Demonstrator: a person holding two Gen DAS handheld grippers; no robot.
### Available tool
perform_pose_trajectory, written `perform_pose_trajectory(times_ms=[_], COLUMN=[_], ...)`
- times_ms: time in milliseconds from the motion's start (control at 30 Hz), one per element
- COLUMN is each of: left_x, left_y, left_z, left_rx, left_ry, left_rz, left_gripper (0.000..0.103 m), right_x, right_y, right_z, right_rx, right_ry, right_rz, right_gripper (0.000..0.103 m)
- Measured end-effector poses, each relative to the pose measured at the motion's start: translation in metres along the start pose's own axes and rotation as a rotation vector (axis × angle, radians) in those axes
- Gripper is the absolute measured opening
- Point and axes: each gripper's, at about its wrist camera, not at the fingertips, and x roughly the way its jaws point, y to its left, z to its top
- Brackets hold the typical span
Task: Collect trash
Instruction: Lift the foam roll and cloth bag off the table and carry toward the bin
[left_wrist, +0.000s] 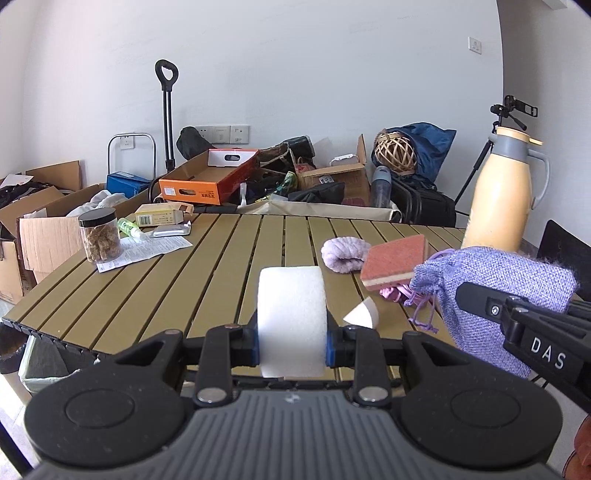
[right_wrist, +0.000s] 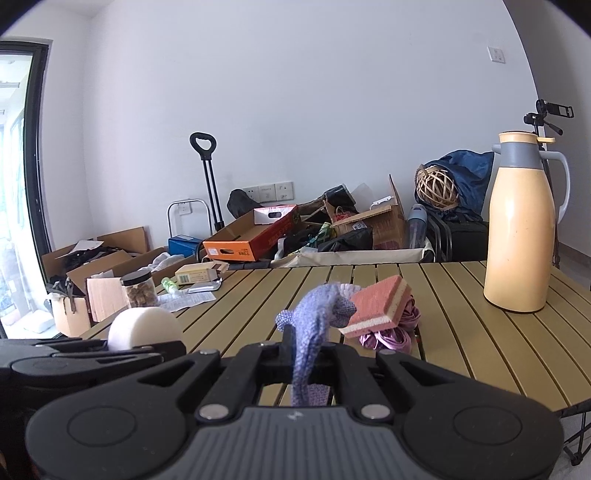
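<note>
My left gripper (left_wrist: 291, 345) is shut on a white foam block (left_wrist: 291, 317) and holds it above the near edge of the slatted table (left_wrist: 184, 280). The block also shows in the right wrist view (right_wrist: 144, 328). My right gripper (right_wrist: 304, 354) is shut on a purple drawstring cloth bag (right_wrist: 314, 321) and holds it up beside the left gripper. The bag also shows in the left wrist view (left_wrist: 502, 295). A pink sponge (left_wrist: 393, 264) rests tilted on pink ribbon (left_wrist: 395, 293), beside a lilac fluffy cloth (left_wrist: 341, 254). A white paper scrap (left_wrist: 364, 314) lies near the foam block.
A yellow thermos jug (right_wrist: 521, 232) stands at the table's right. A jar of snacks (left_wrist: 100, 236), a printed leaflet (left_wrist: 147, 249), a small green bottle (left_wrist: 129, 226), a foil pack (left_wrist: 171, 230) and a yellow box (left_wrist: 162, 216) are at the far left. Cardboard boxes (left_wrist: 207, 177) clutter the floor behind.
</note>
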Motion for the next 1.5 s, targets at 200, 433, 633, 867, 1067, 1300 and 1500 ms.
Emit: perform_pose_trajectory(times_ms=[200,433,633,867,1067,1300,1500], left_x=[-0.016,-0.023,-0.024,-0.022,-0.015,-0.005,0.008], left_y=[-0.009,-0.017,-0.026,-0.032,-0.034,-0.033,-0.030], left_z=[-0.019,-0.044,-0.067,-0.095,-0.120,-0.146,-0.164], left_rx=[0.015,0.040,0.059,0.076,0.083,0.088,0.092], left_ry=[0.023,0.065,0.106,0.159,0.211,0.271,0.327], left_rz=[-0.017,-0.022,-0.029,-0.035,-0.036,-0.029,-0.010], left_gripper=[0.030,0.030,0.030,0.030,0.030,0.030,0.030], right_x=[-0.020,-0.035,-0.043,-0.047,-0.049,-0.045,-0.038], right_y=[0.001,-0.001,-0.006,-0.012,-0.018,-0.024,-0.031], right_z=[-0.019,-0.046,-0.068,-0.095,-0.120,-0.152,-0.176], right_rx=[0.005,0.015,0.021,0.032,0.041,0.054,0.068], right_ry=[0.022,0.066,0.110,0.164,0.220,0.293,0.355], right_rz=[0.007,0.003,-0.003,-0.014,-0.029,-0.044,-0.056], right_gripper=[0.001,0.001,0.001,0.001,0.001,0.001,0.001])
